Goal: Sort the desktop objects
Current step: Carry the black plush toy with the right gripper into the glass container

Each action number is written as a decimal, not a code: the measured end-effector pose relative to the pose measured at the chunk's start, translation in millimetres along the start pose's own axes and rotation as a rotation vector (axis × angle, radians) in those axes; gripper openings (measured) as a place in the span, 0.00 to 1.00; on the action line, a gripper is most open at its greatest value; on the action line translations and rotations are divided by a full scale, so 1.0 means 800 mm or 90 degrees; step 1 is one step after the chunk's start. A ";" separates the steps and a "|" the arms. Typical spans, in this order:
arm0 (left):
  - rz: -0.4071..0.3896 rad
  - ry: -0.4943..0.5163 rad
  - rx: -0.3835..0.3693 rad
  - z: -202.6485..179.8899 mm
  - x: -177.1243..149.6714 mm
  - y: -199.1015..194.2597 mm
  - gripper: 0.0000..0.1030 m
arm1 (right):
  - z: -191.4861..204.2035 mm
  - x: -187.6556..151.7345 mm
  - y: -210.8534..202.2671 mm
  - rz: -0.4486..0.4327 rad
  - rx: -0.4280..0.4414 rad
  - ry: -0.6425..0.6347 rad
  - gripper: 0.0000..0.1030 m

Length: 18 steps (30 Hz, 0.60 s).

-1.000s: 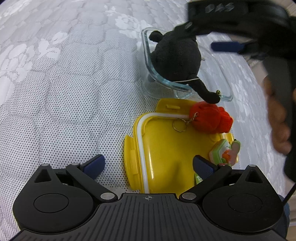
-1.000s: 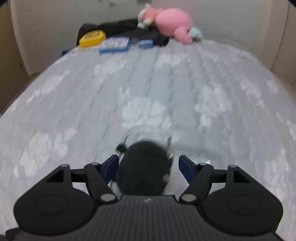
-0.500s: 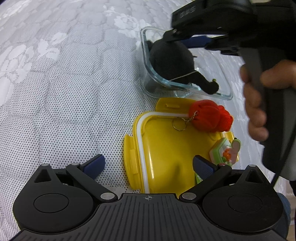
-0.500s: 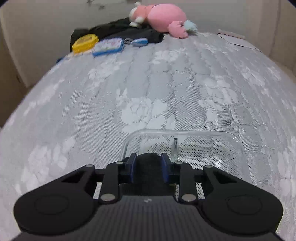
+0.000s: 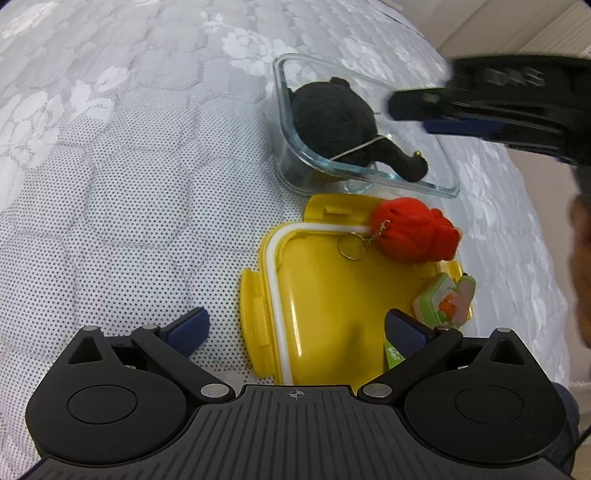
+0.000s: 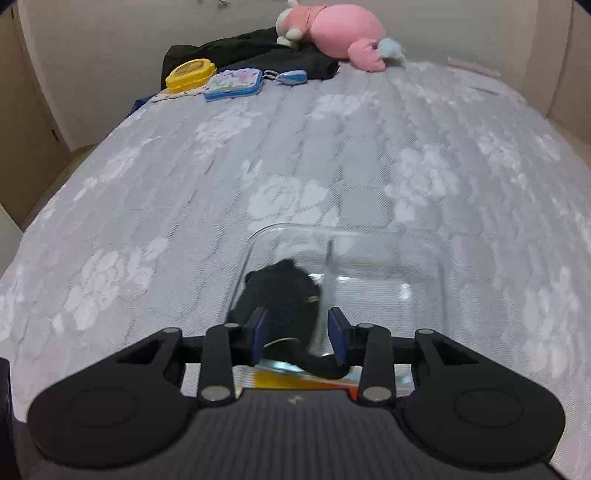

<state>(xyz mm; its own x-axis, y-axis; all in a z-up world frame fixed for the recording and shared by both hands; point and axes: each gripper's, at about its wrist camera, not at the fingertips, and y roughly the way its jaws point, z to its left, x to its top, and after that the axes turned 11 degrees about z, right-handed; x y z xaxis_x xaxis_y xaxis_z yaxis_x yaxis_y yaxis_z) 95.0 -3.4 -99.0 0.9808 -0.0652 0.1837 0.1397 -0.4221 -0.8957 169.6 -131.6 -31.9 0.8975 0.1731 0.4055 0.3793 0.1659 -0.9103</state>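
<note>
Right claw (image 6: 297, 334) is opening, pads clear of the black plush toy (image 5: 332, 122) lying in the clear glass container (image 5: 369, 173) on the bed; lift straight out, avoiding its cord. Left claw (image 5: 295, 332) hangs spread and empty over the yellow plastic lid (image 5: 325, 295). One red plush keychain (image 5: 417, 236), one green sandwich charm (image 5: 443, 302).

A bedroom at home, a big bed (image 6: 332, 155) with a grey flowered cover, a pink soft toy (image 6: 340, 33) by the wall, dark clothes (image 6: 258, 51) in a heap, small toys and boxes lying on the bed
</note>
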 end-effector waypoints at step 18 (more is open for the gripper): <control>0.001 0.004 0.002 -0.007 -0.002 0.006 1.00 | -0.063 0.000 -0.004 0.046 0.042 0.192 0.46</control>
<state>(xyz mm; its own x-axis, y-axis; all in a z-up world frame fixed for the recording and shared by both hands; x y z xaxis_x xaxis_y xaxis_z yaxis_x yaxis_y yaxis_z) 93.4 -10.3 -101.6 0.9800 -0.0719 0.1858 0.1394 -0.4186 -0.8974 179.7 -180.9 -33.4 0.9517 -0.1068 0.2877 0.3051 0.2281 -0.9246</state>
